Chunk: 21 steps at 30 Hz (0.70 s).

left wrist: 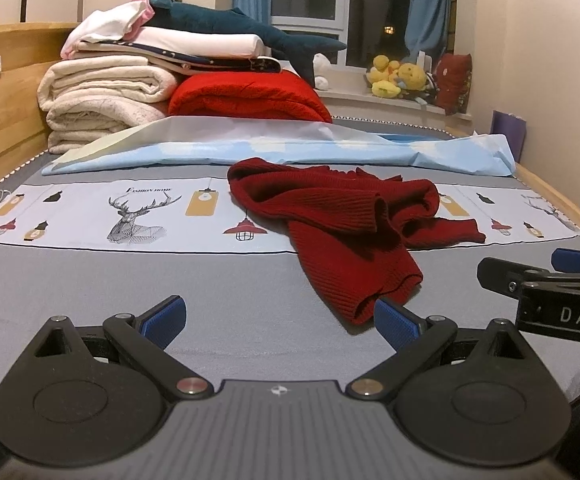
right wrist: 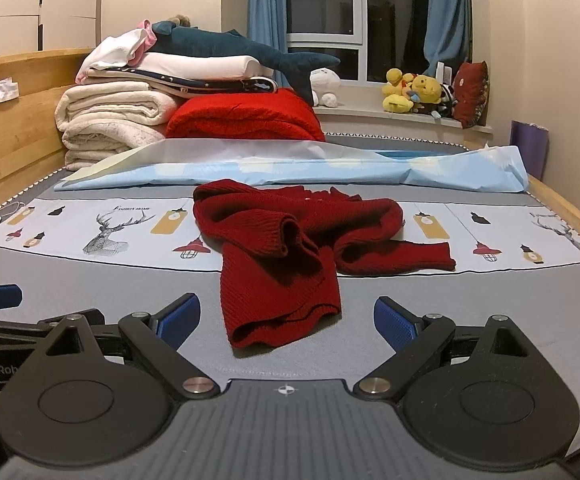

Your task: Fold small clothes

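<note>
A small dark red knitted sweater (left wrist: 342, 220) (right wrist: 290, 248) lies crumpled on the bed, one sleeve stretched out to the right and its hem end pointing towards me. My left gripper (left wrist: 280, 320) is open just short of the hem, which lies close to its right fingertip. My right gripper (right wrist: 286, 316) is also open, with the hem end lying between its blue pads but a little ahead of them. Neither gripper touches the sweater. The right gripper's fingers (left wrist: 502, 276) show at the right edge of the left wrist view.
The bed (left wrist: 130, 280) has a grey sheet with a printed white band. A light blue cloth (left wrist: 290, 152) lies across it behind the sweater. Folded blankets (left wrist: 102, 96) and a red quilt (left wrist: 246, 96) are stacked at the back left. Wooden rails (left wrist: 2, 128) run along both sides.
</note>
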Motion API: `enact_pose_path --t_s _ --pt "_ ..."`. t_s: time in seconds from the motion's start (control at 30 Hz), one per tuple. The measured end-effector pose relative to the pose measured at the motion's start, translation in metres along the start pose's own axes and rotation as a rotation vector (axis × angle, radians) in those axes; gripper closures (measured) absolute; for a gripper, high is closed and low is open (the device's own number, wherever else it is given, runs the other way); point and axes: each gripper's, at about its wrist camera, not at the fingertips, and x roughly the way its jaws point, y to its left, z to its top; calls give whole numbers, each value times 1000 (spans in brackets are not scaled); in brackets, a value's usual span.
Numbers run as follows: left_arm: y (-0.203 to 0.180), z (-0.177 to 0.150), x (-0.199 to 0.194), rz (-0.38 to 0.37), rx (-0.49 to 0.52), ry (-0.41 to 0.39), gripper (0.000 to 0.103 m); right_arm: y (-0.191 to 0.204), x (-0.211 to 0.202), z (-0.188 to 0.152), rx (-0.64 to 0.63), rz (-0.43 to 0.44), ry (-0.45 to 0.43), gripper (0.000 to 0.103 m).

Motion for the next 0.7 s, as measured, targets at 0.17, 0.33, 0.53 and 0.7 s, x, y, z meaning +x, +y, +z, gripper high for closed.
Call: enact_pose_path --t_s 0.17,0.33,0.53,0.7 --pt "1 0 0 -3 4 -3 2 2 2 0 -3 6 1 9" --pt "0 -6 -1 23 54 -12 2 3 1 -4 -14 -16 17 9" --pt "7 -4 5 21 47 -12 10 -4 4 2 -15 -8 -18 21" --pt "11 -2 12 -21 51 20 42 -18 10 2 76 15 14 52"
